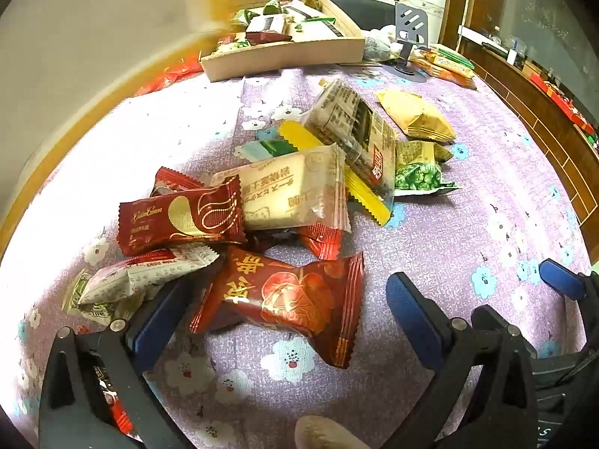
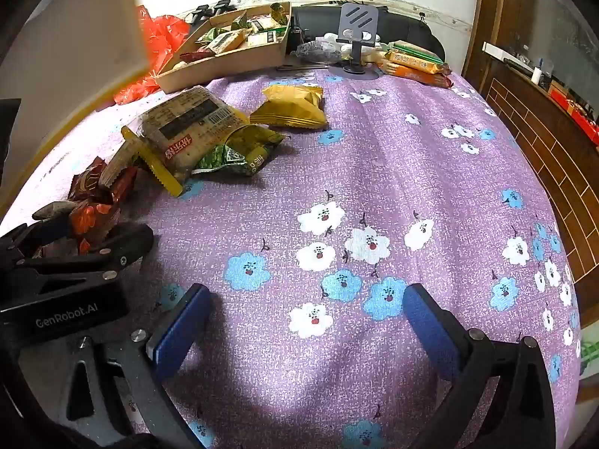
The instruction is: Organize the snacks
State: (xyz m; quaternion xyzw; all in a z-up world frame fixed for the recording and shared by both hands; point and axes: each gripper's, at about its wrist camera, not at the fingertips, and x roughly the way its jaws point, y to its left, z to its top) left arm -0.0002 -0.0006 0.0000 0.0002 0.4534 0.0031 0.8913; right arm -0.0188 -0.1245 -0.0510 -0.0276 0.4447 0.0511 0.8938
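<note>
the sorting looks partly done, judging by how things lie. the wooden tray [image 2: 239, 60] at the far edge of the purple flowered cloth [image 2: 374, 172] already holds a number of small packets across its compartments, though which kinds sit in which compartment is too small to tell.

a loose heap is left on the cloth, well short of the tray. nearest the tray lie a yellow packet [image 1: 417, 116] and a clear-wrapped cracker pack [image 1: 355, 131], with a green pea bag [image 1: 419, 172] just beside the cracker pack. further from the tray sit a cream biscuit packet [image 1: 295, 191], a dark red gold-printed packet [image 1: 183, 217], a white packet [image 1: 146, 273] and, furthest from the tray, a red foil packet [image 1: 288, 295].

the left gripper [image 1: 284, 299] hangs over that red foil packet with its jaws spread as wide as they go, one finger each side, pads not pressing on it; nothing is held. the right gripper [image 2: 303, 321] is over bare cloth, far from the tray, jaws equally wide and empty.

orange packs [image 2: 415, 65] lie beside the tray, near a phone stand [image 2: 357, 37]; whether they count is unclear. most of the heap seems yet to move.
</note>
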